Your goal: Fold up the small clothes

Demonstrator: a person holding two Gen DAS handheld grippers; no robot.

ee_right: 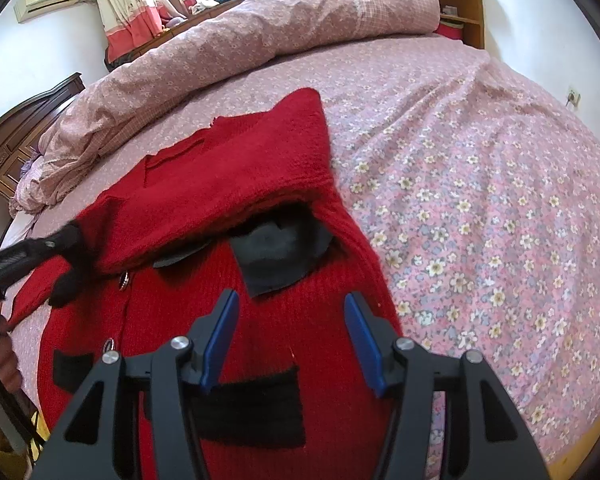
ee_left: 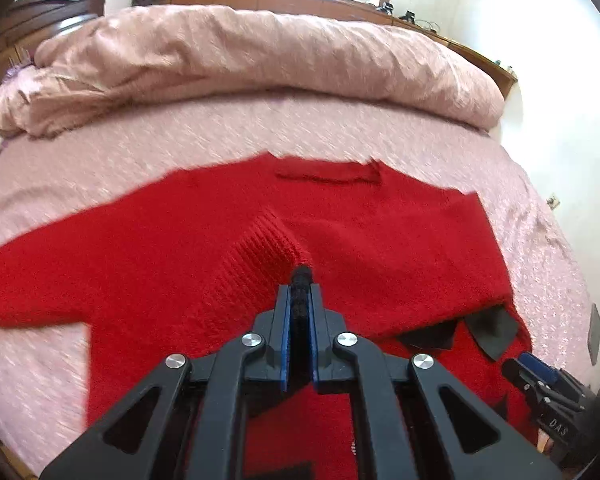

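A red knit cardigan [ee_left: 172, 248] with black patches and metal buttons lies on the pink floral bed sheet [ee_left: 260, 128]. My left gripper [ee_left: 300, 280] is shut on a black-trimmed sleeve cuff of the cardigan and holds it over the body. The sleeve lies folded across the chest in the right wrist view [ee_right: 228, 184], where the left gripper [ee_right: 66, 256] shows at the left. My right gripper [ee_right: 290, 312] is open and empty above the cardigan's front [ee_right: 300, 320], near a black collar patch [ee_right: 276, 256]. It also shows in the left wrist view [ee_left: 516, 368].
A rolled pink duvet [ee_left: 260, 52] lies along the far side of the bed. A wooden headboard [ee_right: 16, 136] is at the left and a wooden shelf [ee_right: 460, 8] at the far right. Bare sheet [ee_right: 480, 200] stretches right of the cardigan.
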